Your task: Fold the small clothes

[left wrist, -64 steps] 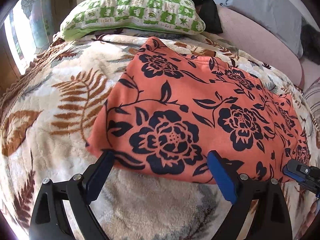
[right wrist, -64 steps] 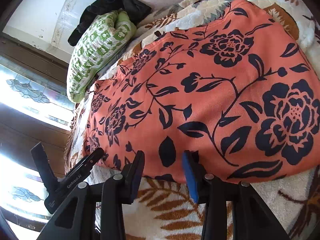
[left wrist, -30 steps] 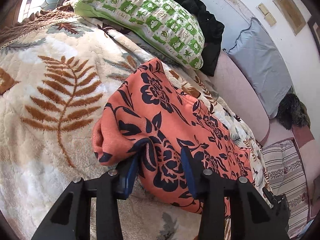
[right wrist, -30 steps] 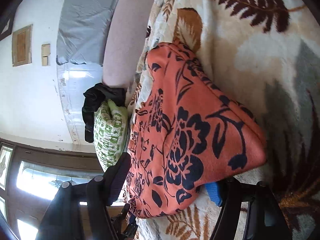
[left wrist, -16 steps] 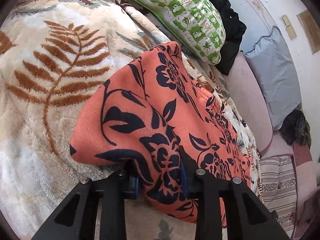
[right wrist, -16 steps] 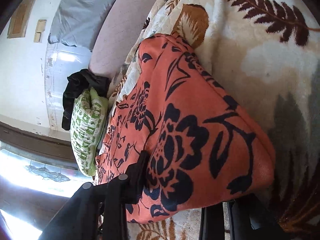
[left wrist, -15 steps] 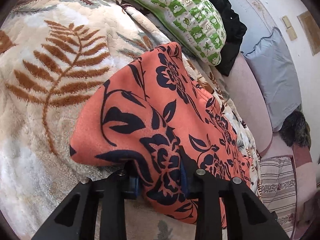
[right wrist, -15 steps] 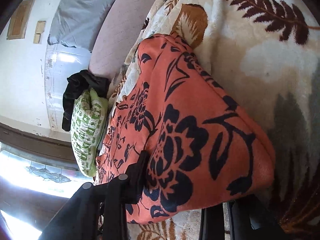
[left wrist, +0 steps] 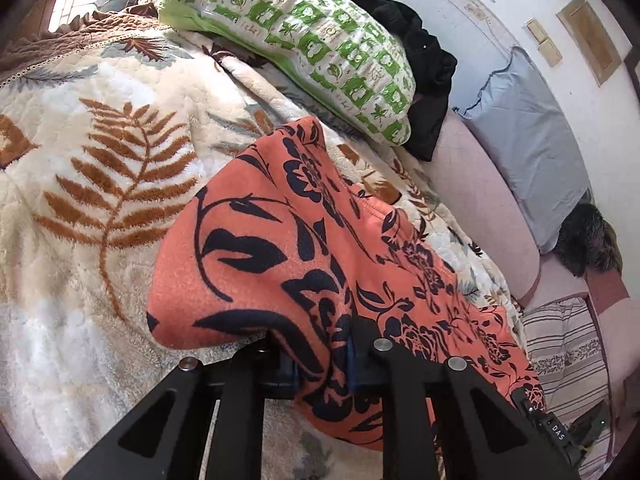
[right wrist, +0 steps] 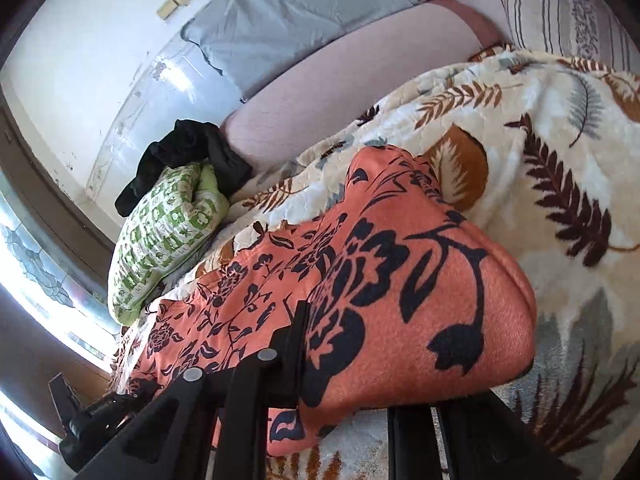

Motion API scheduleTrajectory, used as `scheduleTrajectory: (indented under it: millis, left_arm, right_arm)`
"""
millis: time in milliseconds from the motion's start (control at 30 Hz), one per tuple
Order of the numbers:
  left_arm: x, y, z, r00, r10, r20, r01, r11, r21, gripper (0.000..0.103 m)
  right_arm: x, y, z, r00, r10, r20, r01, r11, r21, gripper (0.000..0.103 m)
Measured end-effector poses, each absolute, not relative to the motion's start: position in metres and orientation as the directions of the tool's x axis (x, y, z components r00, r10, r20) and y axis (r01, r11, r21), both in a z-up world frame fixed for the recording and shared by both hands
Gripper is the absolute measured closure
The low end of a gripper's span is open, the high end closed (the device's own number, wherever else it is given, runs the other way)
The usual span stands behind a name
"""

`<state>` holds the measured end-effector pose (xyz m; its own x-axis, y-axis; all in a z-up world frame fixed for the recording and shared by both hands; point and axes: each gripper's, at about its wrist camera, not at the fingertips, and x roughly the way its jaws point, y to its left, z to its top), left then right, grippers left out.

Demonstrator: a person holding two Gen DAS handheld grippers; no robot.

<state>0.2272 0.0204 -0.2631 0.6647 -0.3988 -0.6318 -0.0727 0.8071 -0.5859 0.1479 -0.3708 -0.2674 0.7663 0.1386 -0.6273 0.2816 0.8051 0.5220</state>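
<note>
An orange garment with a dark floral print (left wrist: 280, 248) lies across a cream leaf-patterned blanket (left wrist: 80, 200). My left gripper (left wrist: 322, 360) is shut on the garment's near edge and holds that corner lifted off the blanket. In the right wrist view the same garment (right wrist: 420, 300) drapes over my right gripper (right wrist: 344, 364), which is shut on the other near corner. The cloth hides most of both pairs of fingertips. The far edge of the garment rests on the blanket.
A green-and-white patterned pillow (left wrist: 304, 40) and a black garment (left wrist: 416, 64) lie at the head of the bed. A grey pillow (left wrist: 532, 148) leans on the pink headboard (left wrist: 480, 200). A striped cushion (left wrist: 560, 344) lies at the right.
Both grippers closed on the garment's near edge and lifted it off the blanket. The raised corners now bunch and drape over the fingers.
</note>
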Motion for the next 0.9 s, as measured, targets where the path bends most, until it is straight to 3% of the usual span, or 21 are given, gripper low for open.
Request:
scheduleTrajectory:
  millis: [233,333,367,400,433,500,567,700,833,900]
  left_arm:
    - [0.176,0.04,-0.259,0.638,-0.41,-0.651,-0.079,0.807,-0.586,0.086]
    - [0.177,0.043,-0.28,0.57,-0.396,-0.721,-0.134,0.82,-0.556,0.082]
    - [0.177,0.047,-0.288,0.542,-0.404,-0.737,-0.164,0.809,-0.564,0.075]
    - [0.176,0.054,-0.291,0.542,-0.436,-0.719,-0.179,0.776,-0.605,0.074]
    - [0.175,0.06,-0.291,0.536,-0.454,-0.712,-0.196,0.754,-0.627,0.073]
    - [0.172,0.075,-0.283,0.541,-0.448,-0.712,-0.224,0.739,-0.635,0.061]
    - [0.161,0.096,-0.276,0.583,-0.405,-0.704,-0.275,0.718,-0.64,0.055]
    - [0.137,0.129,-0.273,0.621,-0.338,-0.707,-0.36,0.679,-0.64,0.048]
    - [0.13,0.126,-0.273,0.629,-0.404,-0.664,-0.316,0.647,-0.694,0.048]
    - [0.134,0.115,-0.275,0.614,-0.443,-0.654,-0.283,0.65,-0.706,0.048]
  right_arm:
    - [0.114,-0.367,-0.26,0.737,0.148,-0.66,0.272,0.828,0.49,0.086]
    - [0.109,-0.363,-0.282,0.637,0.197,-0.746,0.298,0.828,0.474,0.082]
    - [0.109,-0.366,-0.296,0.588,0.22,-0.778,0.326,0.816,0.478,0.082]
    - [0.108,-0.371,-0.308,0.547,0.249,-0.799,0.354,0.796,0.491,0.08]
    - [0.106,-0.378,-0.316,0.532,0.283,-0.798,0.373,0.767,0.521,0.076]
    - [0.099,-0.392,-0.313,0.535,0.329,-0.778,0.398,0.714,0.576,0.064]
    - [0.087,-0.4,-0.302,0.529,0.344,-0.776,0.404,0.702,0.587,0.037]
    - [0.055,-0.401,-0.279,0.563,0.356,-0.746,0.355,0.711,0.607,0.038]
    - [0.07,-0.367,-0.247,0.602,0.38,-0.702,0.201,0.779,0.594,0.066]
    - [0.084,-0.336,-0.239,0.616,0.392,-0.683,0.124,0.808,0.575,0.067]
